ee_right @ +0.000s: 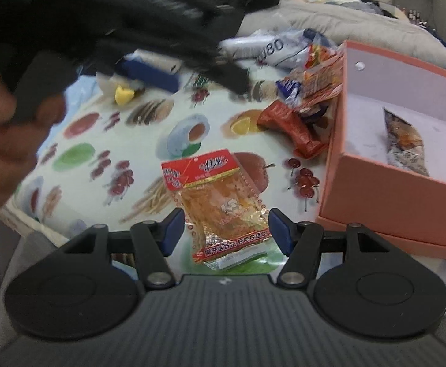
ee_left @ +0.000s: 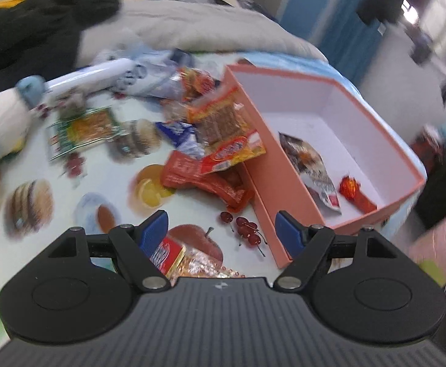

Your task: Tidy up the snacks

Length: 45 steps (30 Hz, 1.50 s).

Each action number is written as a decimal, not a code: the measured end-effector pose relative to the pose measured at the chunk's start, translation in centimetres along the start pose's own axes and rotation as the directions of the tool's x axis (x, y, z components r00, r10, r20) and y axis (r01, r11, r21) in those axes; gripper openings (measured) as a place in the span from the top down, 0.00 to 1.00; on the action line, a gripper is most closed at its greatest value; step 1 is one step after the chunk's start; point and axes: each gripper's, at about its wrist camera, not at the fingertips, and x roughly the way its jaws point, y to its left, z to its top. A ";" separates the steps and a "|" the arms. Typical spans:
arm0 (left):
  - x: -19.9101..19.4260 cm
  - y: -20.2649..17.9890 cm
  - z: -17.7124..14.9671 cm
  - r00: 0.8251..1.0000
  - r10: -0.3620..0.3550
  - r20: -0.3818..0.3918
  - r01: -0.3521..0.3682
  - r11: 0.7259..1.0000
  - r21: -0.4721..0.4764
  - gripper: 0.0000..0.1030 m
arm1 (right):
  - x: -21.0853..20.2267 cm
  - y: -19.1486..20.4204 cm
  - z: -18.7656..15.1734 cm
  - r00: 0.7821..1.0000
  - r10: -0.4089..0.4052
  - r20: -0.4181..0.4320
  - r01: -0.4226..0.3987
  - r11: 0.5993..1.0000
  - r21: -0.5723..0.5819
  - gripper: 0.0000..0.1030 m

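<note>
Crinkly clear snack packet (ee_right: pixel 223 205) (red header) between right gripper (ee_right: pixel 226 229) spread jaws.

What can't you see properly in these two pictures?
- Left wrist view: the clear yellow snack packet with a red label is mostly hidden behind the open left tongs.
- Right wrist view: the small red foil sweet in the pink cardboard box is hidden by the box's near wall.
- Left wrist view: the heap of red and orange snack packets is blurred, labels unreadable.
- Right wrist view: the blurred left tongs' body covers the tablecloth's far corner.
</note>
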 end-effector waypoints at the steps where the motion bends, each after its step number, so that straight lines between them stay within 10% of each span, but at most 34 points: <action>1: 1.0 0.1 0.4 1.000 -0.011 -0.015 0.011 1.000 0.023 0.22 | 0.5 0.1 0.1 1.000 0.003 -0.006 -0.003 1.000 -0.010 0.39; 11: 8.0 -1.2 2.6 0.999 0.035 0.006 -0.035 0.960 0.276 0.23 | 6.3 0.2 0.2 0.993 0.035 -0.109 -0.049 0.991 -0.128 0.17; 22: 12.4 -3.1 3.1 0.997 0.067 0.036 -0.076 0.874 0.481 0.28 | 8.9 -0.3 -0.3 0.981 0.055 -0.184 -0.089 0.979 -0.182 0.23; 32: 15.7 -4.7 3.4 0.989 0.121 0.087 -0.149 0.819 0.554 0.52 | 8.7 -0.2 -0.4 0.980 0.064 -0.188 -0.102 0.974 -0.201 0.40; 38: 15.7 -4.1 4.0 0.989 0.128 0.079 -0.151 0.855 0.497 0.91 | 8.5 -0.2 -0.3 0.979 0.068 -0.190 -0.107 0.973 -0.203 0.51; 45: 12.3 -3.6 3.4 0.981 0.151 0.122 -0.191 0.869 0.456 0.97 | 7.7 -0.1 -0.4 0.981 0.065 -0.180 -0.104 0.972 -0.212 0.70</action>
